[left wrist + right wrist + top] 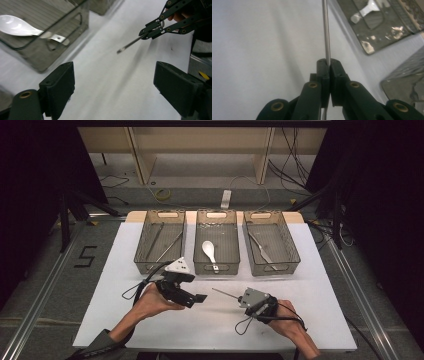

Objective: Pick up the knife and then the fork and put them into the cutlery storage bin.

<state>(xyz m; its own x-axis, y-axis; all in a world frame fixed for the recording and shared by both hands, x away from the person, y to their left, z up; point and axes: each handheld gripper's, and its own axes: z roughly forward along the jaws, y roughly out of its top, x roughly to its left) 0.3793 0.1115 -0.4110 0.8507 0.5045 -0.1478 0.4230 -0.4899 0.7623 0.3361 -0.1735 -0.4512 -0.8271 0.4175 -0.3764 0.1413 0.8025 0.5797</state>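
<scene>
Steel, thin and shiny: that's the slim metal chopstick (223, 294) pinched in the right gripper (242, 299); in the right gripper view its jaws are squeezed together on the rod (326, 32), which runs straight out toward 12 o'clock; from the high view the stick pokes out toward 10 o'clock over the bare white tabletop (310, 285), tip clear of the surface as far as I can tell; the left gripper (202, 298) sits just to the 9 o'clock side of that tip, jaws spread wide with nothing between them.

Three see-through grey plastic bins line the far edge; the left bin (146, 234) holds a couple more thin sticks, the middle bin (228, 240) holds a white ceramic soup spoon (209, 252), the right bin (290, 245) holds a flat metal utensil, maybe a knife, hard to say.

What could go sideways, my guess: the grip is right at one end of a smooth round rod, so it could swivel or slide out if the hand swings fast; a long free tip could also clip a bin rim on the way in and get knocked loose; and the two grippers are near each other, so the stick could poke the open left jaws.

Writing: only a black tape "5" (86, 256) on the grey floor at 9 o'clock from the table; no brand names I can read.
</scene>
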